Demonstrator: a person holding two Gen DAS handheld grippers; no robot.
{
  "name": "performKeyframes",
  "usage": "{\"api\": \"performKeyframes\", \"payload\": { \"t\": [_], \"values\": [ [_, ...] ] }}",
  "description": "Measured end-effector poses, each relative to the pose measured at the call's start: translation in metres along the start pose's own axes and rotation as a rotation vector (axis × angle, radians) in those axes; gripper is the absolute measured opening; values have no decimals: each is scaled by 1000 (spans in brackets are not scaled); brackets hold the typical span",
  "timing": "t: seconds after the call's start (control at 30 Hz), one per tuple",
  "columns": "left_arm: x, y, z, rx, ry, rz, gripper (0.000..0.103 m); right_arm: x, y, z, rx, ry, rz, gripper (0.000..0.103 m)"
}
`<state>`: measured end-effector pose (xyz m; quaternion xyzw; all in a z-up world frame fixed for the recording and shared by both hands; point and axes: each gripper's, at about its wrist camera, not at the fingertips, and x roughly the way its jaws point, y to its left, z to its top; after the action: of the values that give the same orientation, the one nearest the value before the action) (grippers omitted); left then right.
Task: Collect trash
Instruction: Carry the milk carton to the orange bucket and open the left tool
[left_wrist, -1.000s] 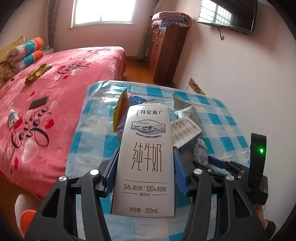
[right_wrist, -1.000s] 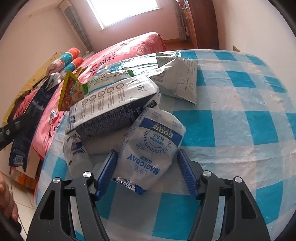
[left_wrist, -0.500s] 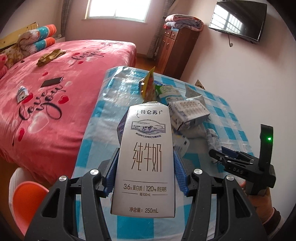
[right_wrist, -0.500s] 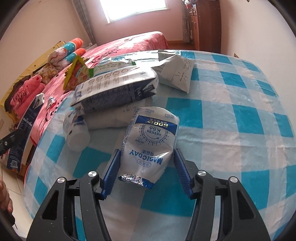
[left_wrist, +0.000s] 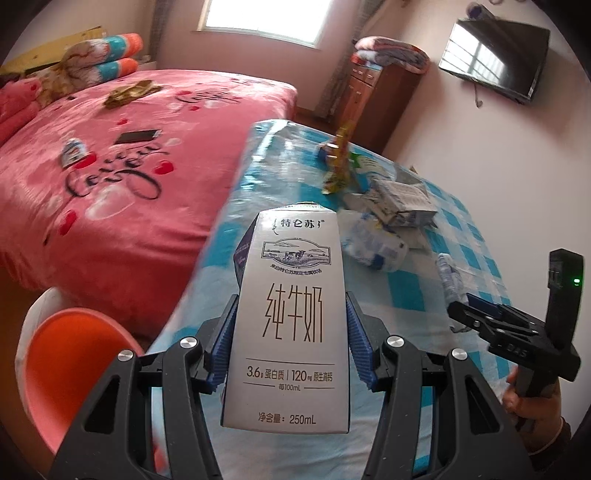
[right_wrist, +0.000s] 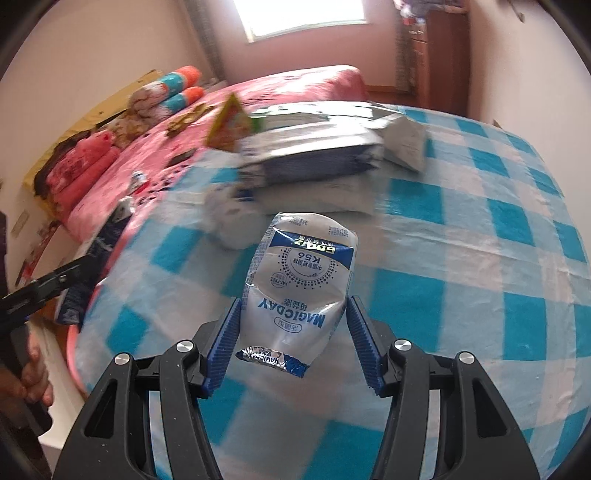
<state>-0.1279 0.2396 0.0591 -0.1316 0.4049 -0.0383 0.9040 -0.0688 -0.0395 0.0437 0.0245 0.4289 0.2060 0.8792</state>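
Observation:
A white 250 mL milk carton (left_wrist: 295, 258) stands upright between the blue pads of my left gripper (left_wrist: 291, 332), which is shut on it, above the table's left edge. Below and to its left is an orange bin (left_wrist: 74, 362) with a white liner. My right gripper (right_wrist: 294, 310) is shut on a white-and-blue MAGICDAY pouch (right_wrist: 306, 266), held clear of the blue-checked tablecloth (right_wrist: 480, 221). More trash lies piled behind it: a yellow snack wrapper (right_wrist: 229, 125), flattened cartons (right_wrist: 314, 155) and a crumpled white pouch (right_wrist: 229, 214). In the left wrist view the right gripper (left_wrist: 480, 314) shows at the right.
A pink bed (left_wrist: 129, 166) runs along the table's left side, with a phone and small items on it. A brown dresser (left_wrist: 373, 99) stands at the far wall and a TV (left_wrist: 495, 59) hangs on the right wall. A person's hand (right_wrist: 33, 373) holds the left gripper's handle.
My right gripper's pads closed on the pouch and lifted it off the cloth. My left gripper carried the carton back and left, and the orange bin has come into view.

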Motion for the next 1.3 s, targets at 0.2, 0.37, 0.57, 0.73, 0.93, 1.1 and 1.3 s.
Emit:
{"api": "performKeyframes", "payload": {
  "t": [0.2, 0.37, 0.57, 0.73, 0.93, 1.1, 1.3],
  "values": [
    [-31, 50, -18, -76, -38, 104, 56, 0, 67, 9, -124, 17, 144, 59],
    [-52, 99, -35, -166, -45, 191, 56, 9, 137, 15, -258, 56, 284, 59],
    [-60, 147, -61, -264, -28, 266, 56, 29, 220, 7, -442, 109, 391, 59],
    [-57, 179, -80, -325, -6, 316, 56, 50, 270, -7, -546, 142, 438, 59],
    [-44, 200, -97, -366, 28, 422, 75, 73, 290, -22, -541, 154, 447, 87],
    [-52, 203, -101, -373, -27, 445, 80, 73, 256, -18, -420, 161, 436, 89],
    [-68, 189, -93, -336, -183, 413, 88, 54, 222, -16, -336, 107, 419, 89]
  ]
}}
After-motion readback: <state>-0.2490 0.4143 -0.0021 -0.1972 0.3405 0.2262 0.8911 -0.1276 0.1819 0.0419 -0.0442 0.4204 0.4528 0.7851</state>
